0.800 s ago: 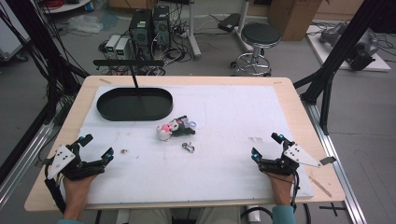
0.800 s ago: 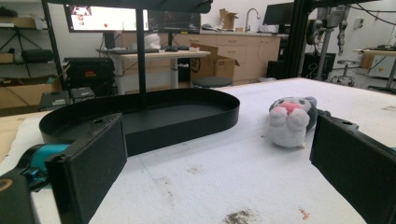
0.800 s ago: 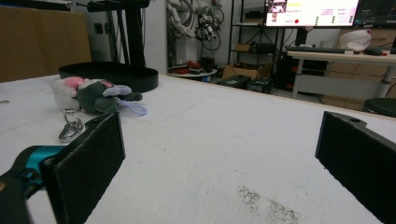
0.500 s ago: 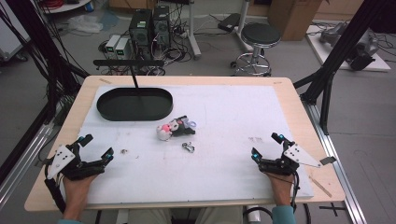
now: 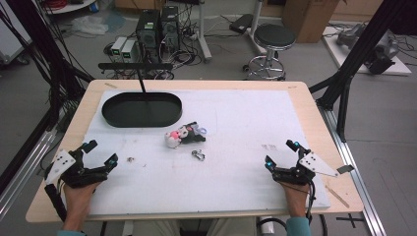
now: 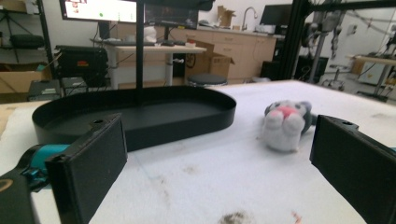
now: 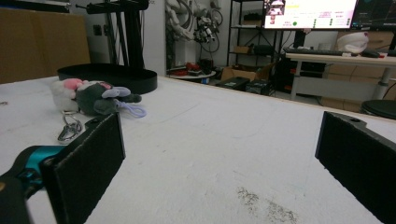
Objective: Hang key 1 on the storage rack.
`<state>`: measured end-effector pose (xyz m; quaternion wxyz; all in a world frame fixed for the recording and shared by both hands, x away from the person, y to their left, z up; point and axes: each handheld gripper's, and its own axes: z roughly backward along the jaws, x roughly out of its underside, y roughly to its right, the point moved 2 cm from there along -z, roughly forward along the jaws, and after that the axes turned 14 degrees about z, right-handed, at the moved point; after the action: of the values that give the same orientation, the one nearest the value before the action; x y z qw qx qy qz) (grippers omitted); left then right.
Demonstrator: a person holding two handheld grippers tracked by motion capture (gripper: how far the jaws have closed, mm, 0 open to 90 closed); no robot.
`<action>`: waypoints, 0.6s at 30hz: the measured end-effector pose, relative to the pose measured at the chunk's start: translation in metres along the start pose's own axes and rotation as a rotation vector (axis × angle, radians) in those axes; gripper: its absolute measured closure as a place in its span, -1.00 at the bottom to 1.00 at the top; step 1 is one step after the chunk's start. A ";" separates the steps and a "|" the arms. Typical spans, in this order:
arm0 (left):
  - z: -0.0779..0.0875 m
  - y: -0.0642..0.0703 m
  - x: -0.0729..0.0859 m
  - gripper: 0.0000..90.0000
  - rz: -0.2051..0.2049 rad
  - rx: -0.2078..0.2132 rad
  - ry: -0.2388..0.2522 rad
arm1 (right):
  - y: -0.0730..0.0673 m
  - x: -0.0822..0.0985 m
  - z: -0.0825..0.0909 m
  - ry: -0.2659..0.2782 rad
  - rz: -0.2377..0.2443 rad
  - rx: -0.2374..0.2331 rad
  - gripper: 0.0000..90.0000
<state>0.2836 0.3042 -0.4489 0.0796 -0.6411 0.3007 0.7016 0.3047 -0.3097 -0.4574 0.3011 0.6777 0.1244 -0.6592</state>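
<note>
Your left gripper (image 5: 102, 152) sits at the near-left of the white mat (image 5: 246, 123), jaws wide, nothing between them. Right gripper (image 5: 281, 153) is at the near-right, jaws also wide and empty. The plush toy (image 5: 183, 135) lies mid-mat, just right of the black oval tray (image 5: 141, 109), with a metal clip (image 5: 198, 155) just in front of it. Toy is well apart from both grippers, ahead and to the right of your left one, ahead-left of the right one.
</note>
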 end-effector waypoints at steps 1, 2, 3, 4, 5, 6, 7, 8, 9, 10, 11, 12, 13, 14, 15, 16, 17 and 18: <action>0.000 0.002 -0.004 -0.90 0.009 0.012 0.008 | 0.000 0.000 0.000 -0.001 0.002 0.000 -0.99; -0.002 0.005 -0.012 -0.90 0.006 0.027 0.001 | 0.000 0.000 0.000 -0.001 0.004 0.000 -0.99; -0.002 0.005 -0.012 -0.90 0.006 0.027 0.001 | 0.000 0.000 0.000 -0.001 0.003 0.000 -0.99; -0.004 0.006 -0.016 -0.90 -0.004 0.031 -0.014 | 0.000 0.000 0.000 0.000 0.003 0.000 -0.99; -0.008 0.010 -0.026 -0.90 -0.028 0.037 -0.045 | 0.000 0.000 0.000 0.002 0.003 0.001 -0.99; -0.008 0.010 -0.026 -0.90 -0.028 0.037 -0.045 | 0.000 0.000 0.000 0.002 -0.002 -0.001 -0.99; -0.011 0.011 -0.031 -0.90 -0.039 0.043 -0.057 | 0.000 0.000 0.000 0.002 -0.002 -0.001 -0.99; -0.015 0.013 -0.036 -0.90 -0.051 0.047 -0.076 | 0.000 0.000 0.000 -0.001 0.003 0.000 -0.99; -0.022 0.017 -0.043 -0.90 -0.066 0.058 -0.099 | 0.000 0.000 0.000 -0.002 0.002 -0.001 -0.99; -0.026 0.019 -0.047 -0.90 -0.079 0.063 -0.116 | 0.000 0.000 0.000 -0.002 0.003 -0.002 -0.99; -0.026 0.019 -0.047 -0.90 -0.079 0.063 -0.116 | 0.000 0.000 0.000 -0.002 0.003 -0.001 -0.99; -0.034 0.024 -0.054 -0.90 -0.104 0.081 -0.153 | 0.000 0.000 0.000 0.000 0.006 0.000 -0.99; -0.034 0.024 -0.054 -0.90 -0.104 0.081 -0.153 | 0.000 0.000 0.000 0.001 0.003 0.000 -0.99; -0.038 0.026 -0.057 -0.90 -0.115 0.092 -0.172 | 0.000 0.000 0.000 0.003 0.004 0.000 -0.99; -0.042 0.029 -0.059 -0.90 -0.126 0.103 -0.193 | 0.000 0.000 0.000 0.002 0.004 0.000 -0.99; -0.048 0.032 -0.062 -0.90 -0.139 0.116 -0.219 | 0.000 0.000 0.000 0.001 0.001 -0.001 -0.99; -0.051 0.034 -0.063 -0.90 -0.143 0.124 -0.232 | 0.000 0.000 0.000 0.002 0.006 0.000 -0.99; -0.056 0.037 -0.066 -0.90 -0.149 0.132 -0.259 | 0.000 0.000 0.000 0.003 0.003 0.000 -0.99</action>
<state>0.3235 0.2634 -0.3748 0.2115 -0.5591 0.2848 0.7493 0.3046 -0.3098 -0.4574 0.3019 0.6788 0.1237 -0.6579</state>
